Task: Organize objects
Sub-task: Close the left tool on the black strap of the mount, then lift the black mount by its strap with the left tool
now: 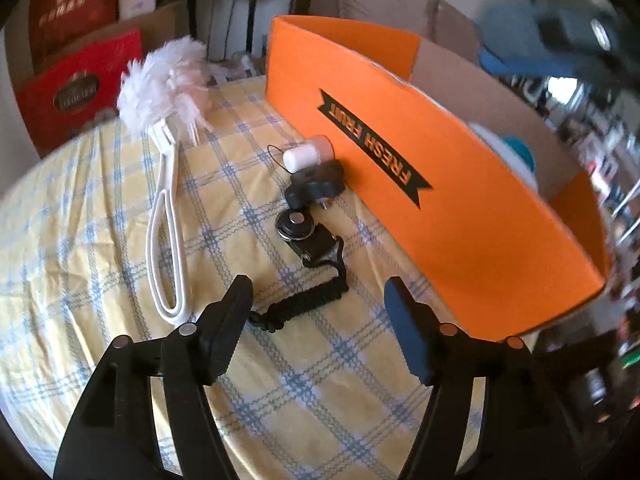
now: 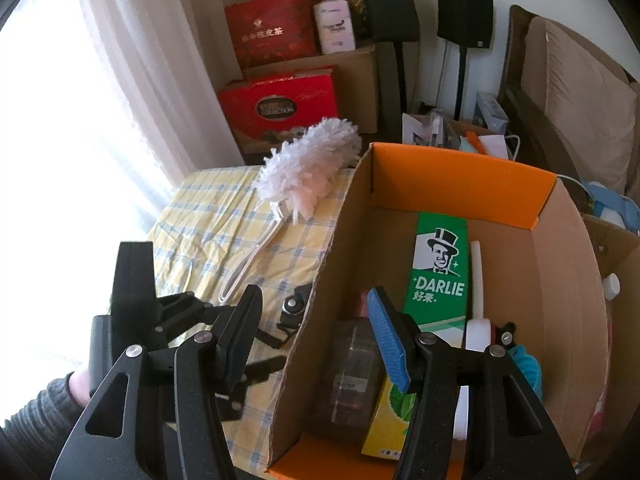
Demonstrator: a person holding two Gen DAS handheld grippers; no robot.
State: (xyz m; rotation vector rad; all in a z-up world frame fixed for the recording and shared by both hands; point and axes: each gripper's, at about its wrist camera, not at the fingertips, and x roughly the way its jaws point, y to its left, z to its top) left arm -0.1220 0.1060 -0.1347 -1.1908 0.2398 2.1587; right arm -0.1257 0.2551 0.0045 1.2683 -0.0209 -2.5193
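My left gripper [image 1: 320,312] stands open low over the checked tablecloth [image 1: 100,240], with nothing pressed between its pads. Just ahead of it lies a black clip with a coiled lanyard [image 1: 298,232], then a black knob [image 1: 316,188] and a white-capped vial [image 1: 306,154], all beside the orange cardboard box [image 1: 440,216]. A white duster [image 1: 160,92] lies to the left. My right gripper [image 2: 316,332] hangs open and empty above the left wall of the box [image 2: 560,280]. Inside the box lie a green Darlie carton [image 2: 438,272], a dark jar [image 2: 352,368] and a yellow carton [image 2: 390,420].
Red gift boxes [image 2: 280,100] and cardboard cartons stand behind the table by the curtain. Two black speakers on stands [image 2: 390,8] and a brown sofa cushion [image 2: 580,100] are at the back. A person's grey sleeve [image 2: 36,412] is at the lower left.
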